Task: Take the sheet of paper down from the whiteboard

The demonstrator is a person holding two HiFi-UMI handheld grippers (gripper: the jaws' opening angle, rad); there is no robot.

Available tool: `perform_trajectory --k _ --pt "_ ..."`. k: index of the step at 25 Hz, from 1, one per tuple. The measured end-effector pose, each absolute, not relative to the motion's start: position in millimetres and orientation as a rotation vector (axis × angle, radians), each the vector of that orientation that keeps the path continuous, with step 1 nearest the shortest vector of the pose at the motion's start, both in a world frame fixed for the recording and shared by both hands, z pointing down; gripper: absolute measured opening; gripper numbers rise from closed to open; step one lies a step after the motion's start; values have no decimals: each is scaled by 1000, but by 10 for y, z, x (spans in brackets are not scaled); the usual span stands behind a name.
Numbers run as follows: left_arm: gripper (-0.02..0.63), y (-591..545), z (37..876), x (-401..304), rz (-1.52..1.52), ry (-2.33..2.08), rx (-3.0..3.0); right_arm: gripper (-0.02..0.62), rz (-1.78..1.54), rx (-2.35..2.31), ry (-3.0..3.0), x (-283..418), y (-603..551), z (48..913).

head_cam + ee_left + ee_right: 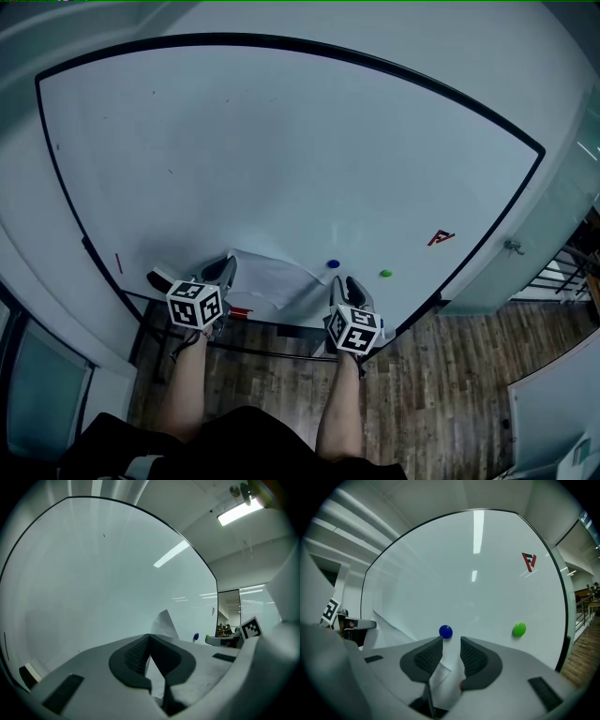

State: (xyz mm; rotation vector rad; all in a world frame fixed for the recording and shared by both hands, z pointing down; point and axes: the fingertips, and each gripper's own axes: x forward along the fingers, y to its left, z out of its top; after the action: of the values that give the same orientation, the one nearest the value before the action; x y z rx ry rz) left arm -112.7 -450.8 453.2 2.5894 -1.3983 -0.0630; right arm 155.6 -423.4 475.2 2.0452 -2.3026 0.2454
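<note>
Now, paper point(274, 281): low on whiteboard point(281, 141), near its bottom edge, by blue magnet point(446, 631).
Left hand-held gripper point(149, 644): clamped on paper's edge for pulling.
Right hand-held gripper point(451, 651): jaws apart around the opposite edge.

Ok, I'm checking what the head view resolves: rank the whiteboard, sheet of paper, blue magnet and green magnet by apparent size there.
1. whiteboard, largest by far
2. sheet of paper
3. blue magnet and green magnet: tiny dots that look alike, so not ranked
</note>
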Motion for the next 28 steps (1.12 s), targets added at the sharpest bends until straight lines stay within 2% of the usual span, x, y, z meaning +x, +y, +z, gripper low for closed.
perform_trajectory --k 22,28 --pt "21 -4274 4574 -936 -4 -1356 2647 127 252 2027 -2293 1571 -4033 4767" --pt "21 -4249 4564 -905 0 -1358 2651 106 247 2023 -2294 1594 -4004 4764"
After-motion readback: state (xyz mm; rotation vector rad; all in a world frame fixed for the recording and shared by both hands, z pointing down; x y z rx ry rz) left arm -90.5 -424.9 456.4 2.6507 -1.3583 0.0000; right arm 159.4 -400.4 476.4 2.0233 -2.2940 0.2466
